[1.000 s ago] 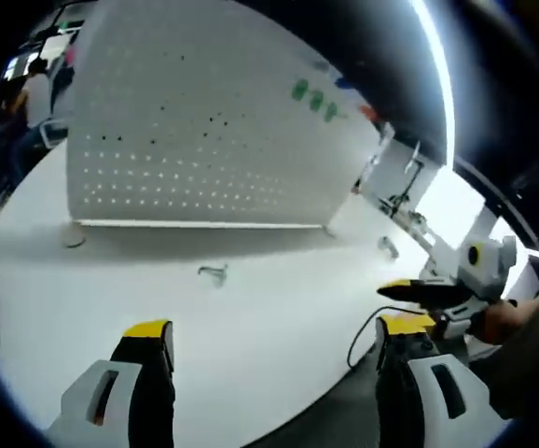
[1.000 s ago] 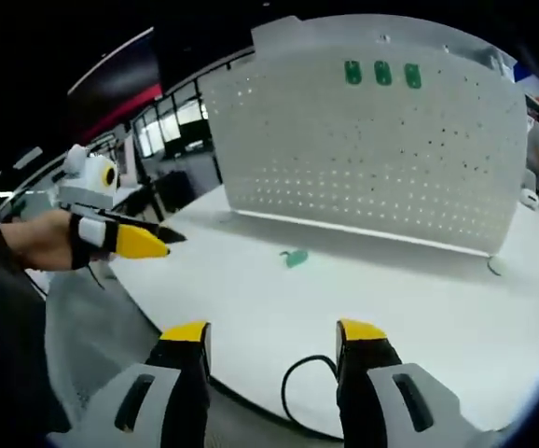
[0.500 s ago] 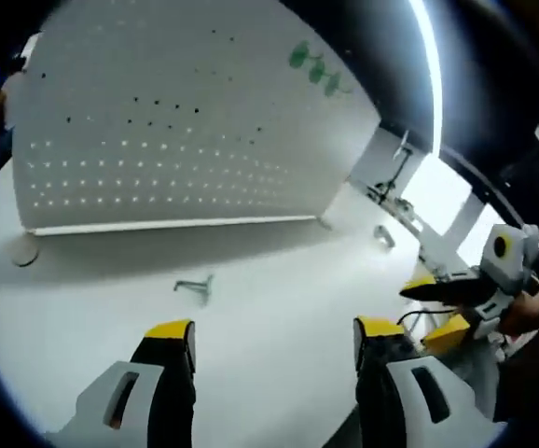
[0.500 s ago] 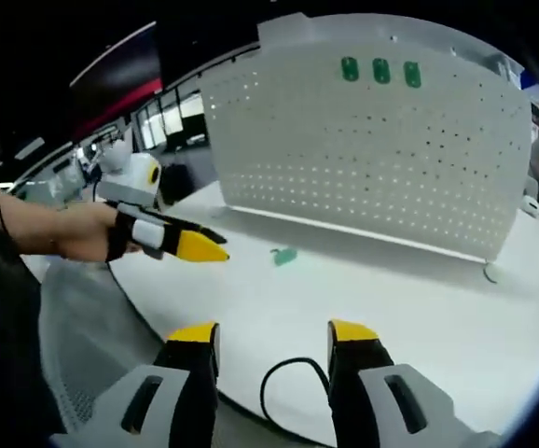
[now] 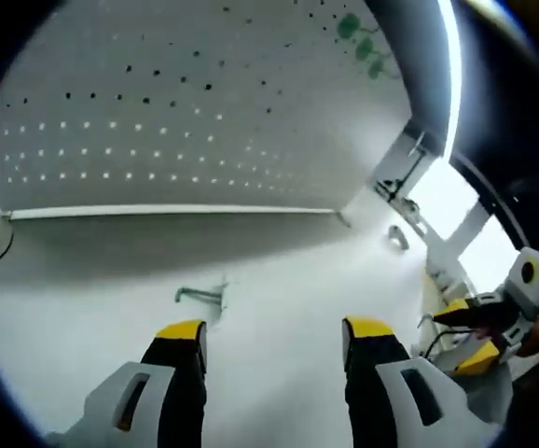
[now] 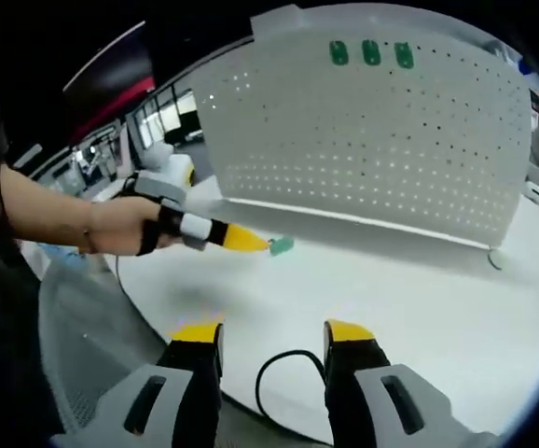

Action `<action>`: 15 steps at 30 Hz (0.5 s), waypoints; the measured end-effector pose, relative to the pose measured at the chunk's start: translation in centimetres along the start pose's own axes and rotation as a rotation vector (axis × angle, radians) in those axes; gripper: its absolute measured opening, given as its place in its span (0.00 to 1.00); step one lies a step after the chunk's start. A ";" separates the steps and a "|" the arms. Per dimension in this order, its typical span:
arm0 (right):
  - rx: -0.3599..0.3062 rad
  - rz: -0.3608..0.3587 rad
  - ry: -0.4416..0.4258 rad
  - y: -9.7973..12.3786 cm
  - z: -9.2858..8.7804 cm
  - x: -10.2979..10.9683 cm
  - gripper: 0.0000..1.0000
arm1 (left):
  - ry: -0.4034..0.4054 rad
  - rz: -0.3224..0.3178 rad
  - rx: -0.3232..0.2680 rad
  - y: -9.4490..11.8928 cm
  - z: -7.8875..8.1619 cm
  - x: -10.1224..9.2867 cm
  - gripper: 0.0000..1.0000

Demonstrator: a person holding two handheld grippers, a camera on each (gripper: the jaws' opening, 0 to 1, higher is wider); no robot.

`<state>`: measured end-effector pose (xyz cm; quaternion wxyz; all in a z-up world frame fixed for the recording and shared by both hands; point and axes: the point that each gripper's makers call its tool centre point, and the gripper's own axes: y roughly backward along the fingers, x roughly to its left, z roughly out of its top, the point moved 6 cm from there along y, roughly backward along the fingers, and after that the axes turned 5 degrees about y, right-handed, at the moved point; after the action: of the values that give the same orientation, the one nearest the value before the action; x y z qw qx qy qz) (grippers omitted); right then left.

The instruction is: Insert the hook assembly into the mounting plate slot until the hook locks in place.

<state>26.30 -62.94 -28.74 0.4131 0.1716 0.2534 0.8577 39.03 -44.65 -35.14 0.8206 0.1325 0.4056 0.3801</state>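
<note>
Left claw (image 5: 271,331) lines up on the hook (image 5: 201,297)!
Jaws open, hook just ahead on the worktop (image 5: 288,280); straddle the shaft squarely before closing. Right claw (image 6: 271,333) open, idle.

The left claw (image 5: 274,338) hangs with its jaws apart over the white desk (image 5: 288,280). The hook (image 5: 200,297) lies just beyond its left jaw, before the upright pegboard (image 5: 186,103) (three green marks near the top). The right claw (image 5: 470,327) shows at the right edge.
</note>
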 end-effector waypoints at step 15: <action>0.003 -0.010 -0.015 -0.1 0.1 -0.2 0.41 | -0.063 0.103 0.044 -2.9 -0.2 2.1 0.40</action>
<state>26.54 -62.96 -28.70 0.4192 0.1775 0.2524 0.8539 41.22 -45.06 -37.97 0.8093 0.1831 0.3805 0.4084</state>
